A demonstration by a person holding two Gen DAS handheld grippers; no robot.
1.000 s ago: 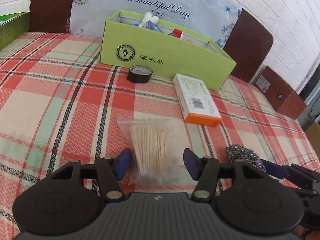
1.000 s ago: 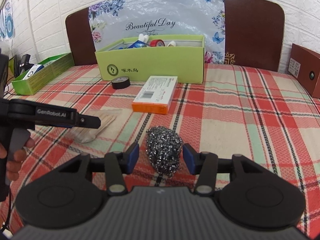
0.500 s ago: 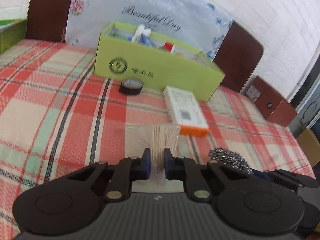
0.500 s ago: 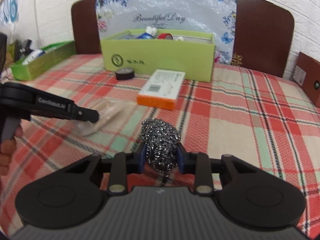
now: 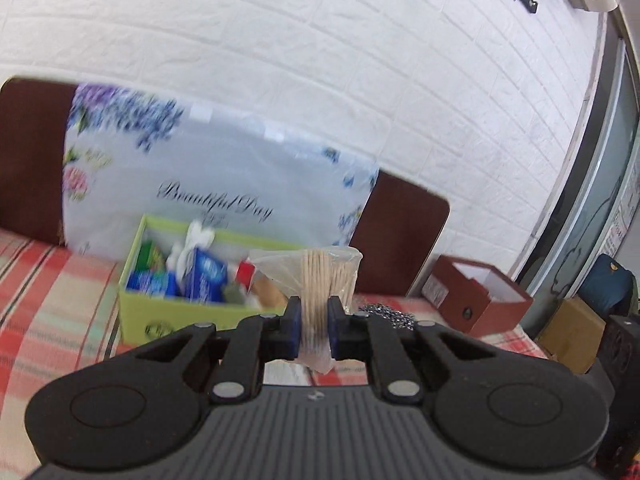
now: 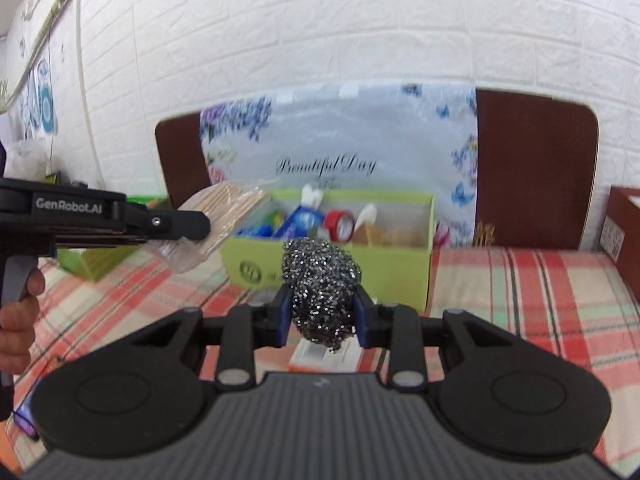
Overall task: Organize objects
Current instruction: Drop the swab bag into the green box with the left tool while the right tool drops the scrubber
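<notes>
Holding, left gripper (image 5: 314, 326): jaws nearly closed, blue pads pinching a clear bag of wooden sticks (image 5: 320, 284); the bag stands upright between the pads, its top flaring above them and its bottom edge hanging just below. The bag is clear of the checked tablecloth (image 5: 56, 312).

Holding, right gripper (image 6: 320, 316): jaws partway closed on a steel-wool scrubber (image 6: 322, 290), which bulges above and below the pads and is lifted off the cloth.

Ahead of both grippers: green open box (image 5: 160, 312), its contents packed close, among them blue packets (image 5: 206, 276) and, seen from the right wrist, a red roll of tape (image 6: 339, 224). Behind the box, a flowered plastic bag (image 5: 224, 168) printed "Beautiful Day", leaning on a brown headboard (image 5: 404, 236).

Below the right gripper's pads: white and orange carton (image 6: 320, 356), mostly hidden by the scrubber.

Left of the right gripper: the left gripper seen side-on, a hand (image 6: 18, 320) on its handle.

Right of the left gripper: brown open box (image 5: 476, 296) near the cloth's edge.
</notes>
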